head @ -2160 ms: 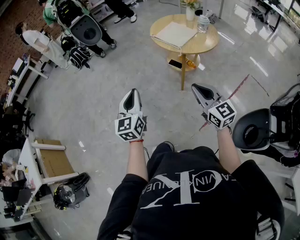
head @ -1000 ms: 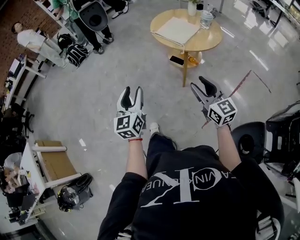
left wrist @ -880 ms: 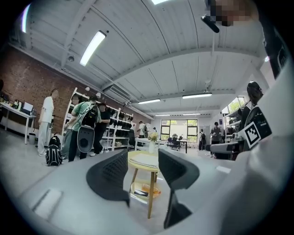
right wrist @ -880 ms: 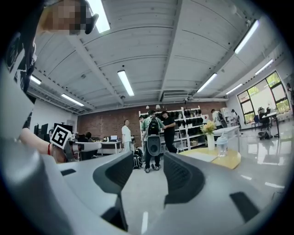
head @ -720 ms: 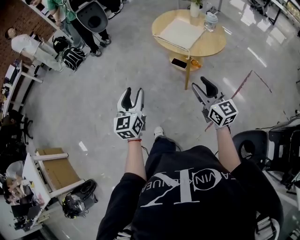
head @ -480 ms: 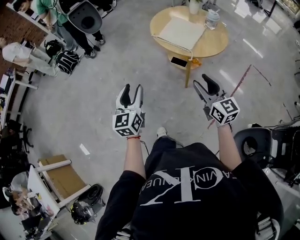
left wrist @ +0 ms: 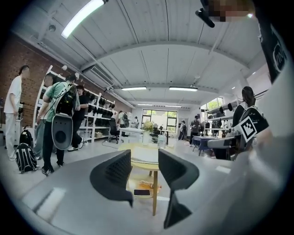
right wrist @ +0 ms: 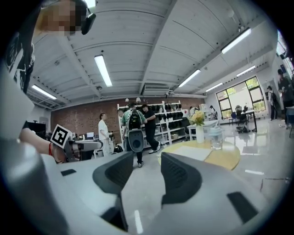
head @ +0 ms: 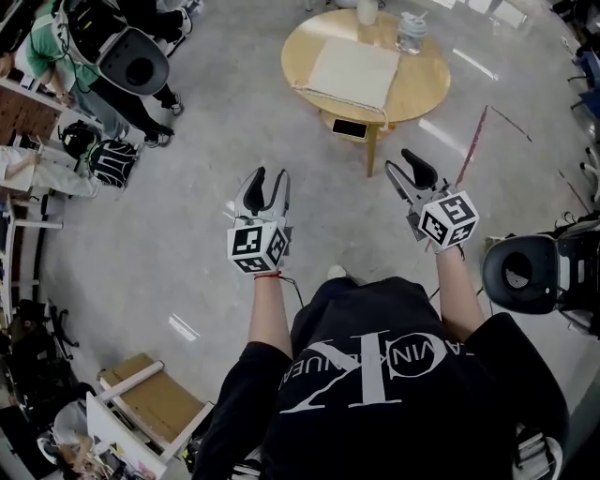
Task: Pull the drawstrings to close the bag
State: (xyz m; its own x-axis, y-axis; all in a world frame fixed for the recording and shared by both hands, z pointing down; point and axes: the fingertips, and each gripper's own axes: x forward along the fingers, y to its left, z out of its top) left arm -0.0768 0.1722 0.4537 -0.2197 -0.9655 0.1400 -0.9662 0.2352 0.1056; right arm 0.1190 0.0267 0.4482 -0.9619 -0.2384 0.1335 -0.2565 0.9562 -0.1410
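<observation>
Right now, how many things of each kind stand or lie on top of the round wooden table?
cloth bag: 1
white vase: 1
clear bottle: 1
Total on top of the round table: 3

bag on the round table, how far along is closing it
Done: nothing; the bag lies flat on the round table, untouched. In hand: nothing; the left tool and right tool are both open and empty, in the air short of the table. Left: reach the bag, grip and pull its drawstrings, too small to make out here.
</observation>
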